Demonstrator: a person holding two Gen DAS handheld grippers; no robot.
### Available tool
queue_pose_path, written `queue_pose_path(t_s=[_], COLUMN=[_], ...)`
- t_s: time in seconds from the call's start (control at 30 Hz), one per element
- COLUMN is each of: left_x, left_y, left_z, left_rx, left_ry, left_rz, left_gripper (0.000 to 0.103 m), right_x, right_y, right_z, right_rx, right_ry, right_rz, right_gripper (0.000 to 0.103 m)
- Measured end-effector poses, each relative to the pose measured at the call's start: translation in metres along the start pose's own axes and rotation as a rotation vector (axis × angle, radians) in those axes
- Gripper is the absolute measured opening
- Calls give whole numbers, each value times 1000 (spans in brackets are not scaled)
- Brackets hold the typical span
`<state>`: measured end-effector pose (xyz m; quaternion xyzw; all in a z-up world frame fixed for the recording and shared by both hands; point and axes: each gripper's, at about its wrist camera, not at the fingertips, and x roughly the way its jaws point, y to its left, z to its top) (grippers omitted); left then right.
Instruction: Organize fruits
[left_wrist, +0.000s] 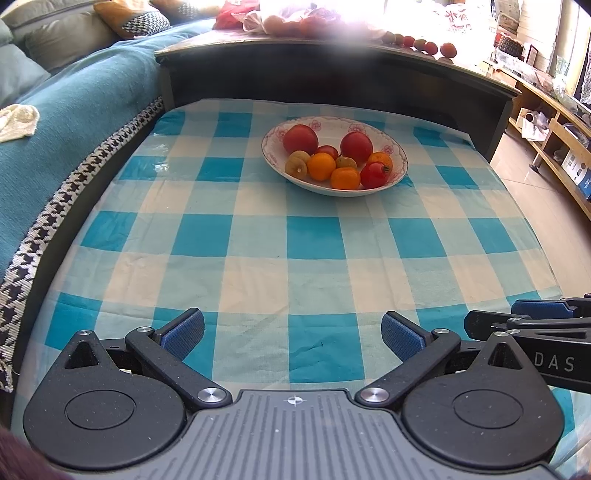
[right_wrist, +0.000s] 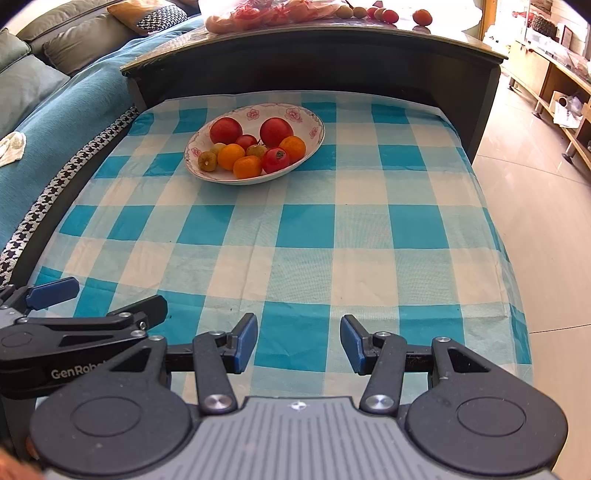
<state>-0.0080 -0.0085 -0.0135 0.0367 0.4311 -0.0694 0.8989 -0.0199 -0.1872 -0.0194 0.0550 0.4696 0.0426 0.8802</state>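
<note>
Blue-and-white checked cloth (left_wrist: 295, 236) covers the low bench (right_wrist: 491, 122), and the landmark on it is a shallow white bowl (left_wrist: 400, 162) with pink flowers round its rim. All the fruit on the cloth lies inside this bowl: two large red fruits (left_wrist: 300, 138) at the bowl's far side with a smaller red one between them, three oranges (left_wrist: 320, 166) toward its near side, a red pomegranate-like fruit (left_wrist: 375, 174) at its near right edge, and two yellowish-brown fruits (left_wrist: 296, 165), one at its near left edge and one in the middle of the heap. They touch one another in a single cluster.

Well in front of the bowl, over the near end of the cloth, hover both tools. The left tool (left_wrist: 291, 334) has its blue pads spread wide, with only cloth showing between them. The right tool (right_wrist: 298, 341) stands beside it, to the right; its pads are parted less widely, and nothing lies between them either. Neither touches the bowl.

Behind the bowl rises a dark higher tabletop (right_wrist: 332, 40), carrying a loose row of small red and green fruits (right_wrist: 389, 15) and a bag of more produce. Left of the bowl, beyond the bench edge, runs a sofa under a teal blanket (left_wrist: 74, 110) with a houndstooth border
</note>
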Motion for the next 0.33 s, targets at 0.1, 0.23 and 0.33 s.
queue_pose_path(t_s=[0.1, 0.23, 0.33], left_x=[-1, -2, -2], left_y=[-1, -2, -3], left_z=[0, -1, -1], left_rx=[7, 13, 23], left_ry=[-4, -9, -14], left_rz=[9, 17, 30], left_gripper=[103, 103, 103], right_x=[0, 0, 0], right_y=[0, 0, 0], right_z=[0, -1, -2], right_rx=[-1, -3, -3], right_ry=[1, 2, 1], right_rz=[1, 0, 2], right_gripper=[50, 50, 50])
